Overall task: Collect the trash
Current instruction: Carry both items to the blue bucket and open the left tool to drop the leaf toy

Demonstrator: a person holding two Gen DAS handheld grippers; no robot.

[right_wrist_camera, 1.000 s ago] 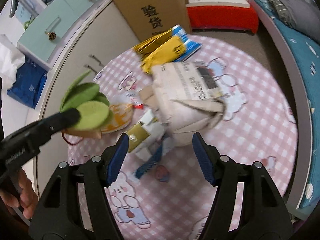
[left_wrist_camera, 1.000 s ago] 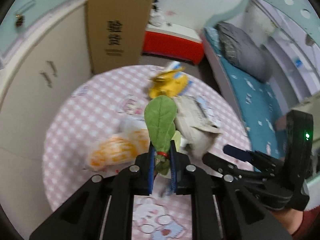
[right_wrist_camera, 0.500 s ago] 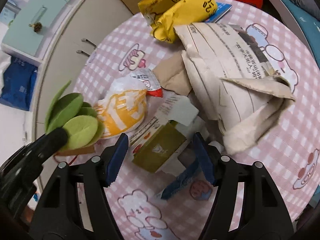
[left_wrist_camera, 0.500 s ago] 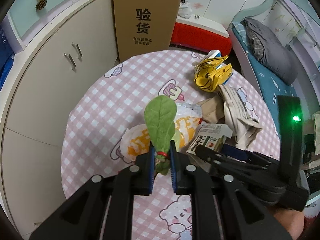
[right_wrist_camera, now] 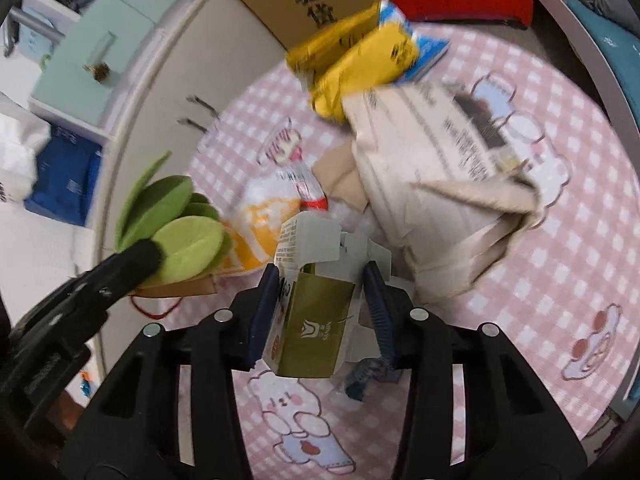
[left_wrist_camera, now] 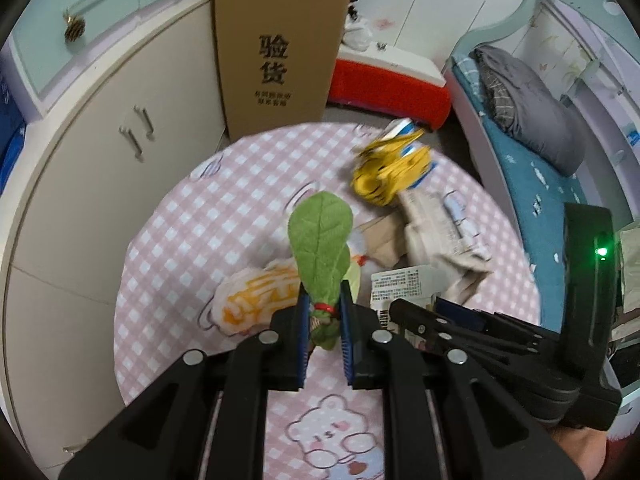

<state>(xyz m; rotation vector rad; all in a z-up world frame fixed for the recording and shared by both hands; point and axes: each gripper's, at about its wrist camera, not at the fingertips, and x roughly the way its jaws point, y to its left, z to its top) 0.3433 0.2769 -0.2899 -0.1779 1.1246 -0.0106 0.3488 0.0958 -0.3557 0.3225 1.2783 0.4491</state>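
Now closing in: the right claw (right_wrist_camera: 323, 312), its blue pads having just drawn together, straddles an olive-green carton (right_wrist_camera: 310, 326) that lies between its jaws, long axis running straight away from the camera, along the fingers. The left pad (right_wrist_camera: 262, 316) looks pressed flat against the carton's printed side; the right pad (right_wrist_camera: 378, 314) meets the torn white flaps at the carton's far end, though whether it bears on the body itself is hard to tell. The carton sits dead centre and directly ahead, so the next move looks like a squeeze and a lift rather than any further reach.

Just to the left, the left claw (left_wrist_camera: 323, 328) is nearly closed, clamped on the tied stem of a bunch of felt leaves (left_wrist_camera: 320, 248) that stands up out of its jaws; it is occupied, and the right hand is plainly the nearer to the carton.

Beyond the carton, on the pink checked round mat (right_wrist_camera: 560, 264), more litter waits: an orange-and-white wrapper (right_wrist_camera: 260, 216) just beside the leaves, a crumpled newspaper (right_wrist_camera: 448, 184) to the right, and yellow snack bags (right_wrist_camera: 360, 64) further off, near a tall cardboard box (left_wrist_camera: 280, 52).
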